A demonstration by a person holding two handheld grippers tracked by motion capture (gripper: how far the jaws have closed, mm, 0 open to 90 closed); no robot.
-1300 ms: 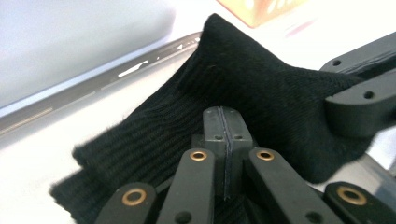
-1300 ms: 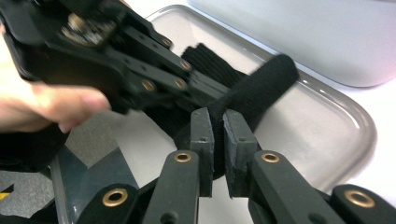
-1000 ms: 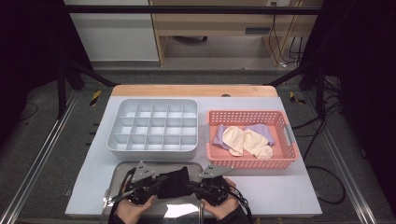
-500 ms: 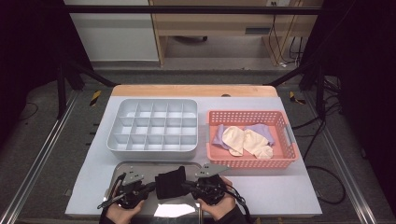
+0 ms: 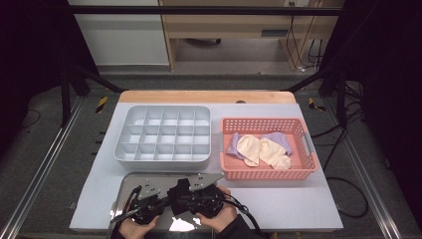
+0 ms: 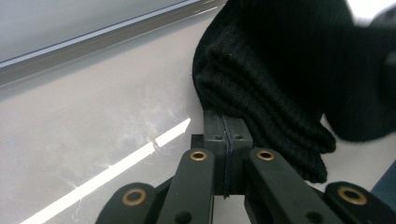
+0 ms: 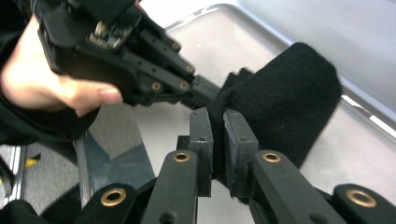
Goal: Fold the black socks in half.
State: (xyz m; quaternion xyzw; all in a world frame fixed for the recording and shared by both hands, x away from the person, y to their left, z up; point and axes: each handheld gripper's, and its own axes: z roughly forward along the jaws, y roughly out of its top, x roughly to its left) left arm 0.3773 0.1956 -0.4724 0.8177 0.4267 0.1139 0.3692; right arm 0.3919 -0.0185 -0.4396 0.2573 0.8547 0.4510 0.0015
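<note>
Both tools, left (image 5: 161,196) and right (image 5: 196,195), clamp one black sock (image 5: 180,190); one tray (image 5: 130,180) beneath.

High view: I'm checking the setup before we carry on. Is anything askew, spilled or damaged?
Nothing stands out. The grey divider box and pink basket sit square on the table, the pale cloths lie inside the basket, and the black sock is pinched between both tongs over the metal tray.

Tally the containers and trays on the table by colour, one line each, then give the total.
Grey compartment box: 1
Pink basket: 1
Metal tray: 1
Total: 3
</note>
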